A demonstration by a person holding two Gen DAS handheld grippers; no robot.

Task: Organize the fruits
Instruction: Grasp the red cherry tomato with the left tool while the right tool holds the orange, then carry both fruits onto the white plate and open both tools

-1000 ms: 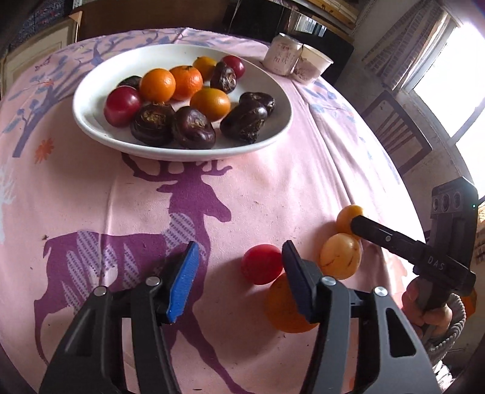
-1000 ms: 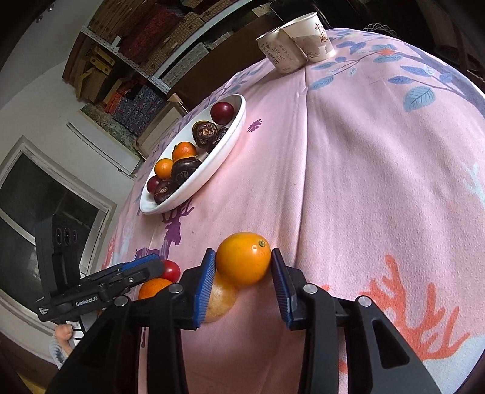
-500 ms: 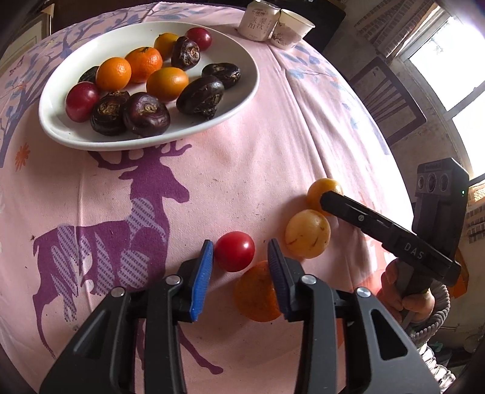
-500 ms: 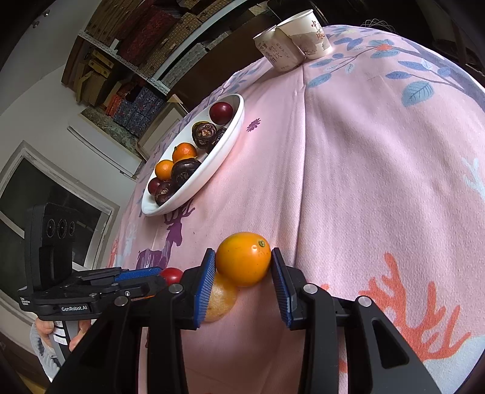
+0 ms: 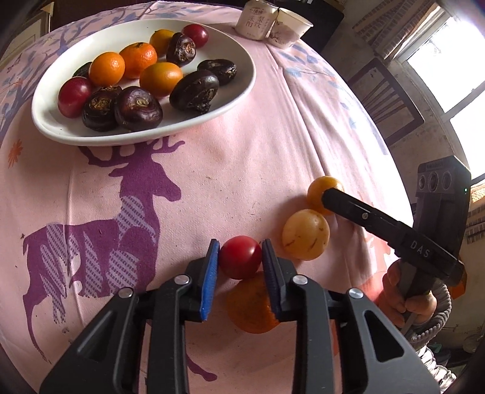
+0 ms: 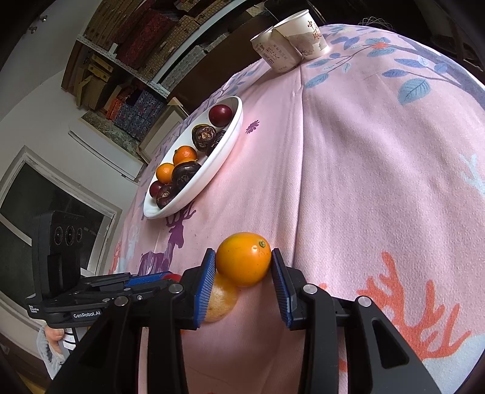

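My left gripper (image 5: 240, 254) is shut on a small red fruit (image 5: 240, 257) low on the pink tablecloth. An orange (image 5: 251, 306) lies under its right finger. A yellow fruit (image 5: 305, 234) lies just to the right. My right gripper (image 6: 243, 263) is shut on a small orange fruit (image 6: 243, 259); the same fruit shows in the left wrist view (image 5: 321, 190). The yellow fruit (image 6: 219, 301) sits below it. A white oval plate (image 5: 54, 121) at the far left holds oranges, red fruits and dark purple fruits; it also shows in the right wrist view (image 6: 225, 142).
Two paper cups (image 5: 274, 22) stand at the far edge of the table, also in the right wrist view (image 6: 291, 42). A wooden chair (image 5: 385, 100) stands beyond the table's right side. The tablecloth carries a purple deer print (image 5: 121, 212).
My left gripper has moved in on the red fruit and closed from wide open onto it. My right gripper has stayed shut on the small orange fruit.
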